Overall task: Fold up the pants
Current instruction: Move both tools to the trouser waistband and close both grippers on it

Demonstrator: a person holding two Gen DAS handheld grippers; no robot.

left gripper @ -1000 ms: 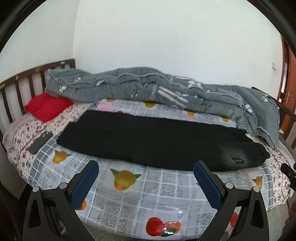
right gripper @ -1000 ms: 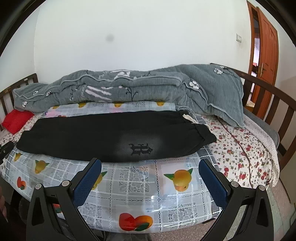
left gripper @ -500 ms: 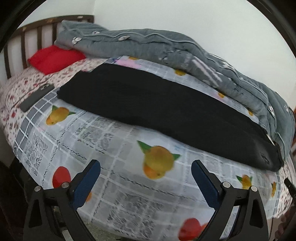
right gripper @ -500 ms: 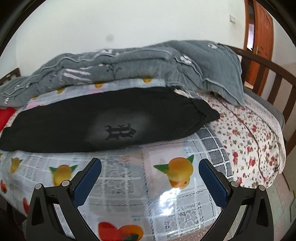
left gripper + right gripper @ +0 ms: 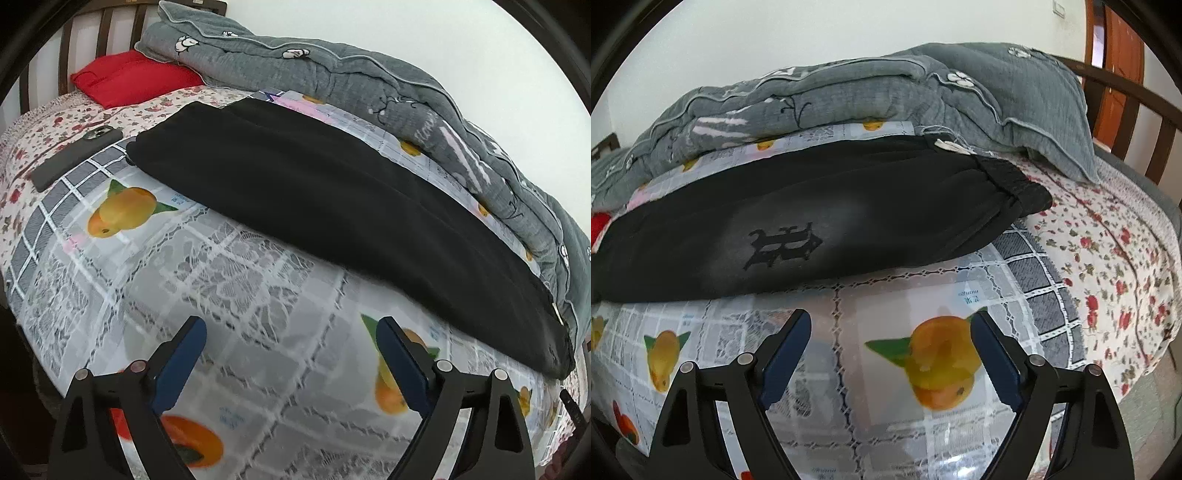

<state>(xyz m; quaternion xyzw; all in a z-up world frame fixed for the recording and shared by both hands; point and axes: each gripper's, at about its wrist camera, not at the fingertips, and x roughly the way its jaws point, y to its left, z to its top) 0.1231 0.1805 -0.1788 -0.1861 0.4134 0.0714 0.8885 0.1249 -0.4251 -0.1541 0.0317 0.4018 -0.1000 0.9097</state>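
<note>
Black pants [image 5: 332,199] lie stretched out flat across the bed, folded lengthwise. Their leg end is at the upper left in the left wrist view. The elastic waistband [image 5: 1008,177] and a dark printed emblem [image 5: 783,247] show in the right wrist view. My left gripper [image 5: 291,332] hovers over the fruit-print cover short of the pants' near edge, its jaws closing with nothing between them. My right gripper [image 5: 890,325] hangs just short of the pants' near edge by the emblem, its jaws also closing on nothing.
A grey quilt [image 5: 369,74] is piled along the wall behind the pants. A red pillow [image 5: 129,75] and a dark phone [image 5: 74,155] lie near the wooden headboard [image 5: 103,22]. A glossy fruit-print cover [image 5: 886,295] overlies the floral sheet [image 5: 1108,240]. A wooden footboard [image 5: 1137,103] and a door [image 5: 1119,66] stand at right.
Both grippers have come down and closer to the bed, so the pants fill more of each view. Their jaws have narrowed a little. The left view has rolled.
</note>
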